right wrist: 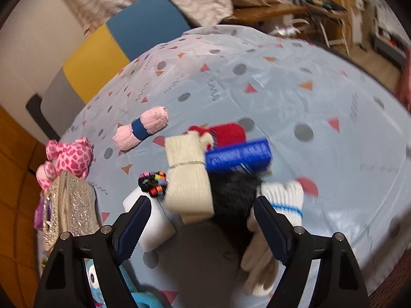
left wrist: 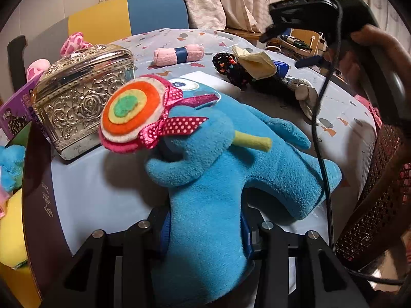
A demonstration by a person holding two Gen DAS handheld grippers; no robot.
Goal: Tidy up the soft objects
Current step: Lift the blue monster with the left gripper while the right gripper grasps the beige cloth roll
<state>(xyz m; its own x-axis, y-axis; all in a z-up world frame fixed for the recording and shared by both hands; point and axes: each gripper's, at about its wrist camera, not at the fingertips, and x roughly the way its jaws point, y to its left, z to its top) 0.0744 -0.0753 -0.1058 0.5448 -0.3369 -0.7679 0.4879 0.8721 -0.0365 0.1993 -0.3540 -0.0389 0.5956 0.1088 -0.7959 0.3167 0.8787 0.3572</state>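
The left tool (left wrist: pixel 205 233) is squeezed shut on the blue plush toy (left wrist: pixel 218 179). It holds the toy by one leg, low in the left wrist view. The toy's body stretches away over the surface (right wrist: pixel 257 82), which has a pale cloth with dots and triangles on it. A round felt lollipop (left wrist: pixel 131 115) with a red dotted bow is on the toy's front.

Just left of the toy stands a shiny metal box (left wrist: pixel 82 100) with swirly patterns. A pink spotted plush toy (right wrist: pixel 69 159) sits behind the box. Farther back lies a rolled pink towel (right wrist: pixel 141 131) with a blue band around it.

The right tool (right wrist: pixel 203 220) is open wide and holds nothing. It hangs above a small pile of soft things. In the pile are a cream knitted cloth (right wrist: pixel 187 179), a black furry thing (right wrist: pixel 231 200), a white glove (right wrist: pixel 282 197) with a blue stripe, and a red knitted thing (right wrist: pixel 226 133). A blue block (right wrist: pixel 239 156) lies on the pile. A black hair tie with coloured beads (right wrist: pixel 152 182) lies beside the cream cloth. A white pad (right wrist: pixel 154 228) lies near the left finger of the right tool.
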